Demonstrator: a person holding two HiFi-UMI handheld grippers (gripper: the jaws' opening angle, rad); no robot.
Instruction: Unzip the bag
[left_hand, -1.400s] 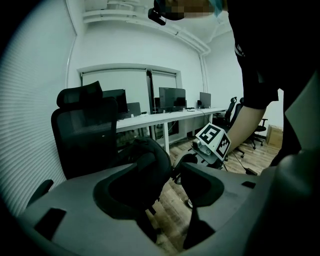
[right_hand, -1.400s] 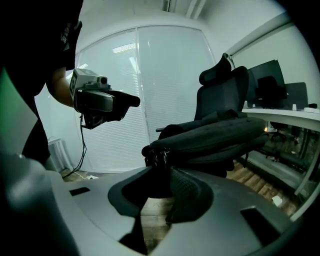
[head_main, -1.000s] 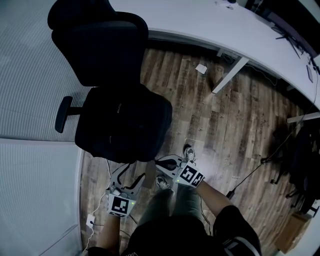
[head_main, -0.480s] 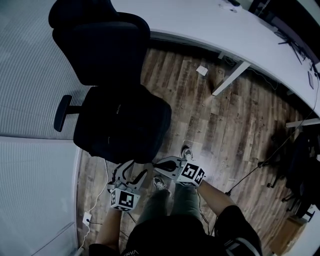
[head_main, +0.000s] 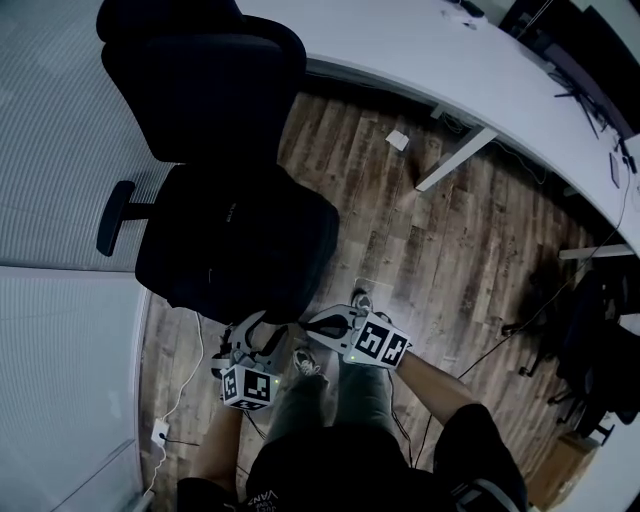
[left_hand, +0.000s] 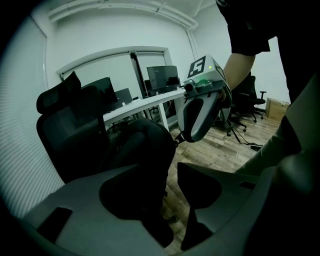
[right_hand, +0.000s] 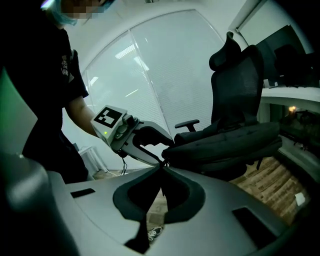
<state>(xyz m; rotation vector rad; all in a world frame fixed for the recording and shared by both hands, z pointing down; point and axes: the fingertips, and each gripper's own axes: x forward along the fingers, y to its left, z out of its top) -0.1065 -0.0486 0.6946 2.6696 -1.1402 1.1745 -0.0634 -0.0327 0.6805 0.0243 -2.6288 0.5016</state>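
A black bag (head_main: 240, 250) lies on the seat of a black office chair (head_main: 200, 80). My right gripper (head_main: 312, 322) is shut at the bag's near front corner. In the left gripper view a small zipper pull (left_hand: 176, 142) shows pinched at the right gripper's (left_hand: 181, 139) tips. My left gripper (head_main: 268, 332) sits just left of the right one, at the bag's front edge. Its jaws are closing, still wide, with the bag's dark edge (left_hand: 140, 145) between them and no pad pressing on it. In the right gripper view the left gripper (right_hand: 167, 152) reaches the bag (right_hand: 225, 142) beside my shut tips (right_hand: 162, 166).
A long white desk (head_main: 420, 50) curves along the back, with a slanted leg (head_main: 450, 160) on the wooden floor (head_main: 440, 260). The person's shoes (head_main: 300, 362) stand below the grippers. Cables and a white power strip (head_main: 160, 432) lie at the left, dark gear (head_main: 590, 330) at the right.
My left gripper has moved forward and up to the bag's front edge, and its jaws have narrowed slightly. The right gripper has stayed shut at the bag's corner.
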